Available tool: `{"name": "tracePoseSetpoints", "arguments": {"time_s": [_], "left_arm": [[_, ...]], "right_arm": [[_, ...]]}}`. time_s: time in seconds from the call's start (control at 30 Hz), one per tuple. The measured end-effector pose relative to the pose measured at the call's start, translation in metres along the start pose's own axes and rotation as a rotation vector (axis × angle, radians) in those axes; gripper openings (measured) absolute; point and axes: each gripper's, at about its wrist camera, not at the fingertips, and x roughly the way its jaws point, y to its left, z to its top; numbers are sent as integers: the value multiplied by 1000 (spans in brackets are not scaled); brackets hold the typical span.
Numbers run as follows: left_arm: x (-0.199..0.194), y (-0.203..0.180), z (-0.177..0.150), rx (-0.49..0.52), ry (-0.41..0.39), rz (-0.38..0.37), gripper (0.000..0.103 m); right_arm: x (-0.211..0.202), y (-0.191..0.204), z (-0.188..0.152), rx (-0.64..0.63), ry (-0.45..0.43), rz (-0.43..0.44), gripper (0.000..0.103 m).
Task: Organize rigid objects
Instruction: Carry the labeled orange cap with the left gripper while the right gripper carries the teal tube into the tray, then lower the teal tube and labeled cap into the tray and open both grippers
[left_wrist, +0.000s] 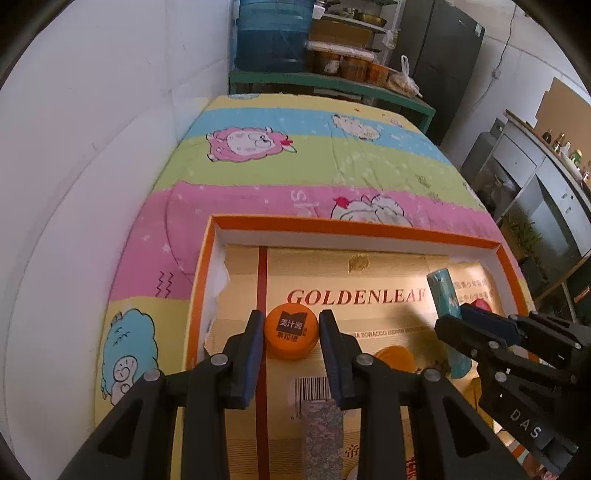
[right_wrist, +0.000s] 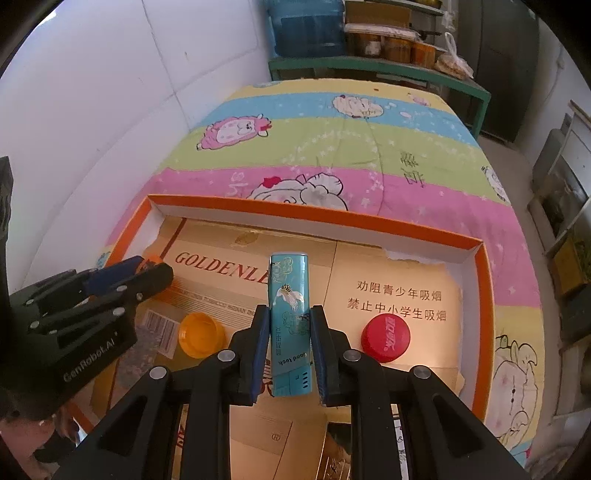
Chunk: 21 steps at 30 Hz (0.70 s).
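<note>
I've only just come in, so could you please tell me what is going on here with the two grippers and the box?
A person is sorting small things over an orange-rimmed box lined with flattened cardboard, which sits on a cartoon bedspread. The left gripper is closed on an orange bottle cap. The right gripper is closed on a slim teal box. Both are held above the box. Another orange cap, lying open side up, and a red cap are already inside.
</note>
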Motion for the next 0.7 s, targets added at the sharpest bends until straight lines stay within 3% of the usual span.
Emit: {"name": "tracePoseSetpoints", "arguments": {"time_s": [0.43,0.57,0.7], "left_arm": [[3,-3,-12,-4,6,39,31],[2,-12,-21,31,-26,88,31],[-1,-9,-23,-12,-27,75,31]], "right_arm": [[12,0,-2,-6,15,-19,22],[12,0,-4,-8,10,-19,23],[12,0,-4,-11,5,-20,23]]}}
